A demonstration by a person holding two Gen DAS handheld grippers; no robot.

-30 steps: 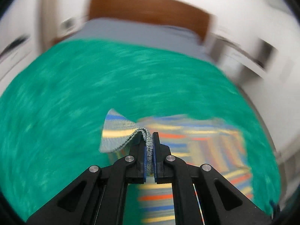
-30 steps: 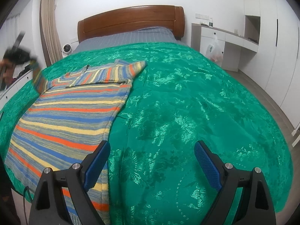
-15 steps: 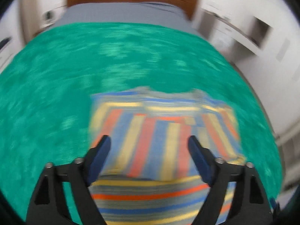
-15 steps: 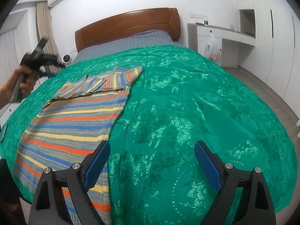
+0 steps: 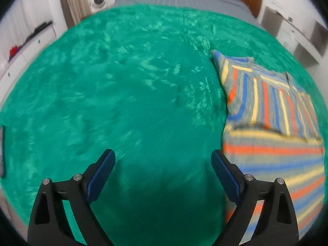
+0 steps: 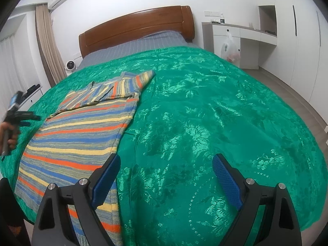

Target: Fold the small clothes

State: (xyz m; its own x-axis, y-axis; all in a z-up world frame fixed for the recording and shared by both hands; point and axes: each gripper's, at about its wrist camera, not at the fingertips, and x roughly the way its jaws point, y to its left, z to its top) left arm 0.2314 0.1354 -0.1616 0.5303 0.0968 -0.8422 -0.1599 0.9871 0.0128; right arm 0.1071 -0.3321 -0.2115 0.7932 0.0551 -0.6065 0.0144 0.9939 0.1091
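A striped knit sweater (image 6: 82,127) in blue, orange and yellow lies flat on the left of the green bedspread (image 6: 205,112). One sleeve (image 6: 123,86) is folded across its top. In the left wrist view the sweater (image 5: 272,123) is on the right. My left gripper (image 5: 163,164) hangs over bare bedspread to its left, jaws opening wide, nothing between them. The right wrist view shows that gripper (image 6: 20,115) in a hand at the far left. My right gripper (image 6: 166,170) stands open and empty beside the sweater's near right edge.
A wooden headboard (image 6: 139,26) and grey sheet lie at the far end of the bed. A white desk (image 6: 235,32) with a hanging plastic bag (image 6: 229,47) stands at the right. A small white fan (image 6: 70,65) and a curtain are at the back left.
My left gripper let go of the sleeve cuff, opened wide, and swung down and left off the sweater. The sleeve now lies folded on the sweater. My right gripper has held still.
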